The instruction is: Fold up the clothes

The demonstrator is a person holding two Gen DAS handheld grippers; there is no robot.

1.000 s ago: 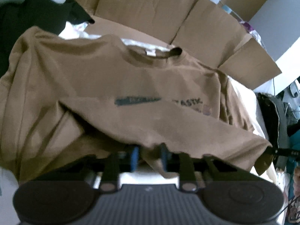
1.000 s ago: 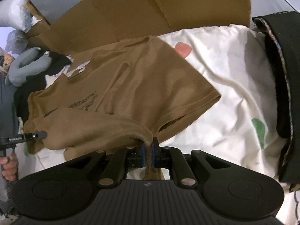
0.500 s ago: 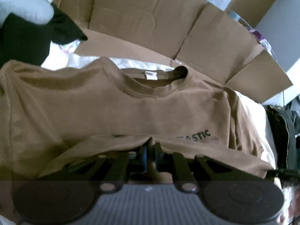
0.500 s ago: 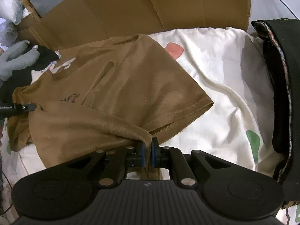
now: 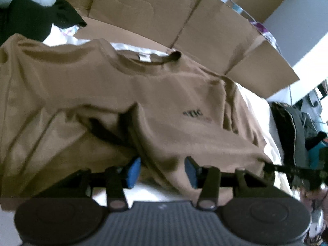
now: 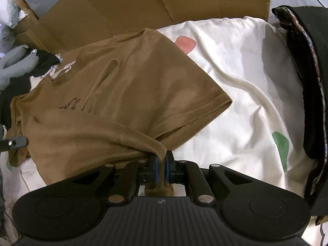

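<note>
Left wrist view: a brown T-shirt (image 5: 127, 94) lies spread on a white sheet (image 5: 256, 110), collar toward the flattened cardboard (image 5: 164, 14) behind it. A small white neck label (image 5: 144, 57) shows inside the collar; its print is too small to read. On the chest, dark letters reading "TIC" (image 5: 192, 113) are visible, the rest of the word covered by the folded-up lower part of the shirt. The left gripper (image 5: 162, 171) has its blue pads standing apart, having just been opening; the folded hem lies between them, not clamped. A black garment (image 5: 34, 18) lies at the upper left.

Right wrist view: the right gripper (image 6: 161, 169) is closed tight on a bunched corner of the T-shirt hem, cloth pinched between the pads and hanging below them. The shirt's lower edge is drawn up over the chest print, of which only partial, unreadable letters (image 6: 70, 104) show. One sleeve (image 6: 196, 110) lies flat on the sheet. A dark folded garment (image 6: 307, 82) sits along the right edge.
</note>
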